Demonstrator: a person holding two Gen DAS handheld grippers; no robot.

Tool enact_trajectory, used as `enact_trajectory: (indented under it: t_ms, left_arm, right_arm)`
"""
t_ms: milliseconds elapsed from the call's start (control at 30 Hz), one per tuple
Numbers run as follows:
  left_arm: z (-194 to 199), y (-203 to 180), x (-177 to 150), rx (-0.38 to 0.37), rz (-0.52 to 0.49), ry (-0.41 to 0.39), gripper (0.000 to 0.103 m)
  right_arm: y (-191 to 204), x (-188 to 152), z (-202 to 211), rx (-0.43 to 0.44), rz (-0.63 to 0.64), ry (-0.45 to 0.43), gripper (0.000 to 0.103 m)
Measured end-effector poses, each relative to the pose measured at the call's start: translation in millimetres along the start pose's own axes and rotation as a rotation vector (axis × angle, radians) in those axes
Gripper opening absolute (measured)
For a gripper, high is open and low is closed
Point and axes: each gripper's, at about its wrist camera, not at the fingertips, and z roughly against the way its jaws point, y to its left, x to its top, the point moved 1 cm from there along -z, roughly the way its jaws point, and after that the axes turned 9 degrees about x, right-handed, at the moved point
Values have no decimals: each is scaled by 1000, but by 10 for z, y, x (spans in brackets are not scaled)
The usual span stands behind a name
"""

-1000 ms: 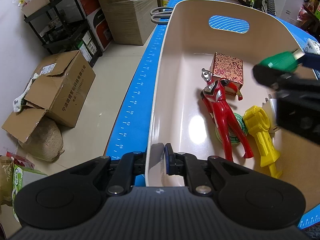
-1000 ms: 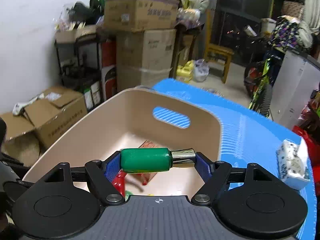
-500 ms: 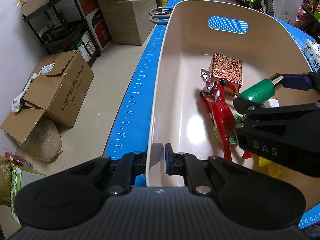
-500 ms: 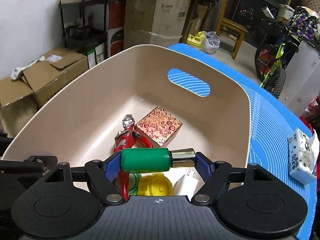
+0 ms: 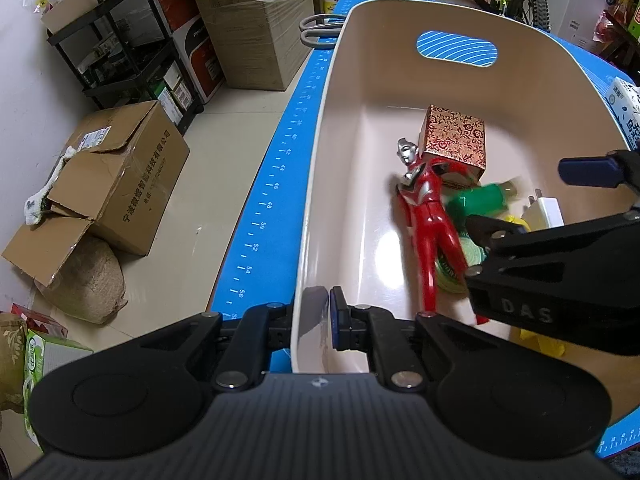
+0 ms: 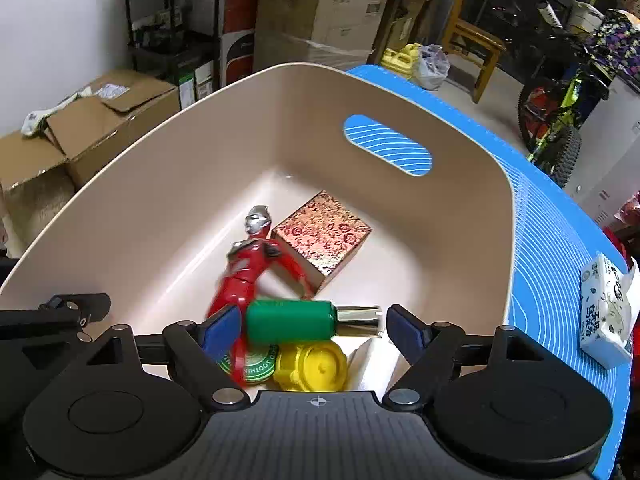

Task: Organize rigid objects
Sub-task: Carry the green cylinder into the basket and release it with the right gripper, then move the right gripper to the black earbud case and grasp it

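The left gripper (image 5: 324,316), at lower centre of its own view, points steeply down with its jaws clamped thinly together. The right gripper (image 6: 314,326), low in its frame, tilts downward with jaws opening, its blue pads (image 6: 404,330) standing clear on either side; in the left view its black body fills the right edge.

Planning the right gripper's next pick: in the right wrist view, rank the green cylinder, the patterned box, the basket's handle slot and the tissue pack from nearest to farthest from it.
From the right gripper, jaws opening:
1. Green cylinder, between the fingers.
2. Patterned box, ahead on the basket floor.
3. Handle slot, in the far wall.
The tissue pack lies off right, outside the basket; too close to call against the box.
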Motion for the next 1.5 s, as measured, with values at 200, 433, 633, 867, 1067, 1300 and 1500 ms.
enact_trajectory:
  t_ms: [200,433,633,867,1067,1300,1500]
  left_arm:
    - [9,4,0,1,-2,-1,13]
    - [15,-8,0,6,1,-2,13]
    - [20,-5,-8,10,1,-1,13]
    - [17,-5,1,15,0,0,14]
    - [27,-9,-6,22,1,-1,14]
    - [21,-5,-6,23,1,-1,15]
    - [16,0,-16,27,-1,-1,15]
  right_arm:
    - [-118,-51,288,15,-35,-89,88]
    - [-444,-185,788,5,-108,-212,89]
    - [-751,-342,1130,-26,-159,-282,89]
    - [-1155,-567,1191,-54,-189,-271,89]
    - [-1455,-824,1060,-66,-243,-231,89]
    - [-1521,-1047,691,-2,-215,-123,89]
    - [-1498,-1144,357,47,-199,-45,89]
